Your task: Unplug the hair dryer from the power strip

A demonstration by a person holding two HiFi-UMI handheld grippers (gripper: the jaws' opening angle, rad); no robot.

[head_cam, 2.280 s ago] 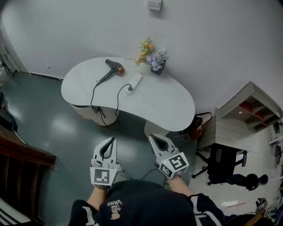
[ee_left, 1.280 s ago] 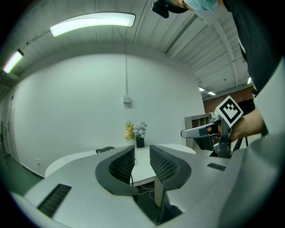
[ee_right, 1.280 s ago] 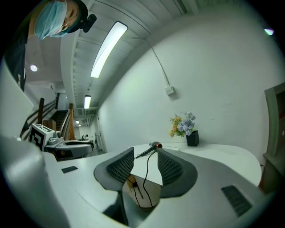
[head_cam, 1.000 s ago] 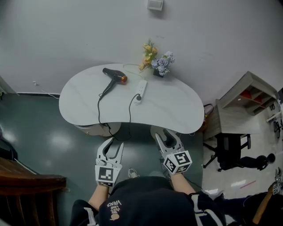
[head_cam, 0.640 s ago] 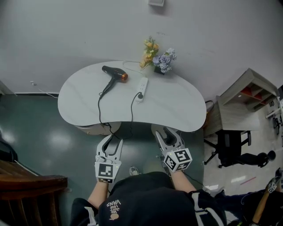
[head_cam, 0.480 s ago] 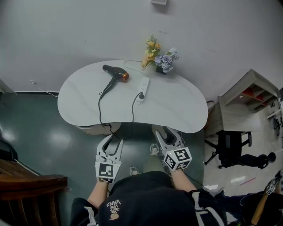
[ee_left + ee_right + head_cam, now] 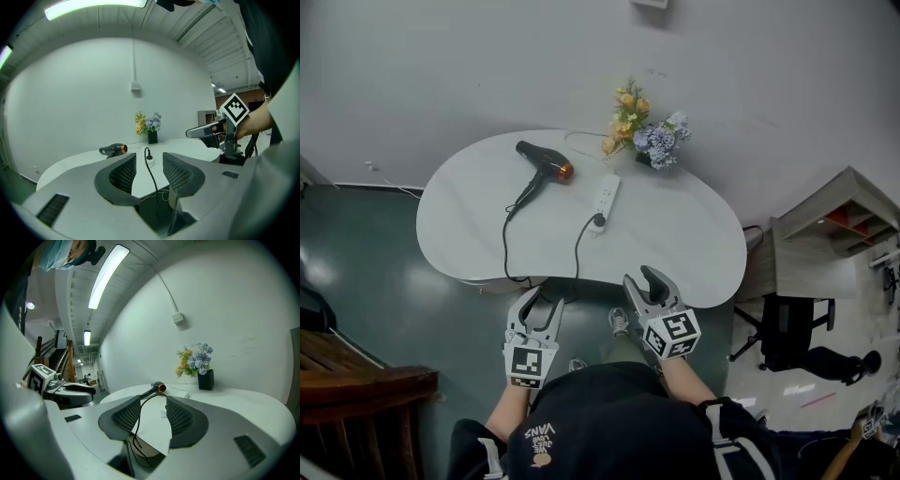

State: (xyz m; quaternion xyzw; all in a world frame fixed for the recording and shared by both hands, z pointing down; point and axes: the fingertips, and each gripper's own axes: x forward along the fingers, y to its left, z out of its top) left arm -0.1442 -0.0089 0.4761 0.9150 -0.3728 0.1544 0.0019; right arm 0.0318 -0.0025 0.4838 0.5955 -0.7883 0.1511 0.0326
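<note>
Both empty: left tongs (image 7: 544, 300) just widening, right tongs (image 7: 639, 277) apart; plug (image 7: 599, 221) seemingly in power strip (image 7: 606, 194)

Left tool (image 7: 149, 156): jaws apart, just been opening, nothing gripped; desk (image 7: 79, 163) ahead; power strip (image 7: 151, 163) and black cord (image 7: 153, 183) visible beyond the gap; hair dryer (image 7: 112, 149) ahead-left; right tool (image 7: 206, 132) alongside, to the right.

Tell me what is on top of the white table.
A black hair dryer, a white power strip with a black plug in it, and a vase of flowers. The tabletop hides most of its base.
</note>
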